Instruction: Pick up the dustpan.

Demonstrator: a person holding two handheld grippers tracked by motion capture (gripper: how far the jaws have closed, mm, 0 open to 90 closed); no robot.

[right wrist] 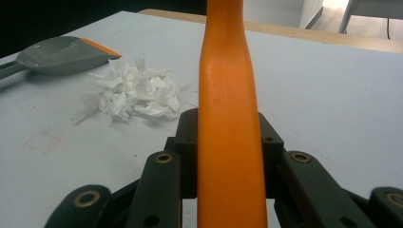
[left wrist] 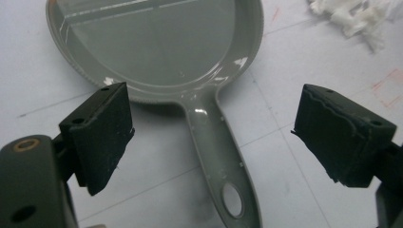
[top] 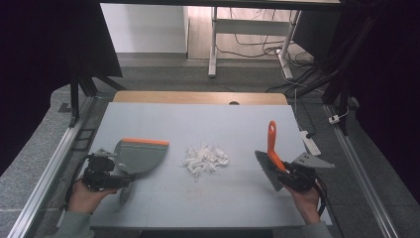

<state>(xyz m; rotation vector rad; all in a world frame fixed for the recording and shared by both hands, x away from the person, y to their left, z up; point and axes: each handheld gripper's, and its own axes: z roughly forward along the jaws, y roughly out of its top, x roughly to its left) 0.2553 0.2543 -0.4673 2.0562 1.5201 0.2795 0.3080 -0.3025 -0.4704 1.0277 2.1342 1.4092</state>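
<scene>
Your left gripper (left wrist: 211, 142): jaws spread, straddling the grey dustpan (left wrist: 157, 47) handle. Your right gripper (right wrist: 228, 156): clamped on the orange brush (right wrist: 227, 118) handle; paper scraps (right wrist: 130, 92) ahead-left.

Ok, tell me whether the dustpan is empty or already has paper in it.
Empty. The dustpan shows a bare grey inside; the shredded paper lies piled on the table beside it.
</scene>
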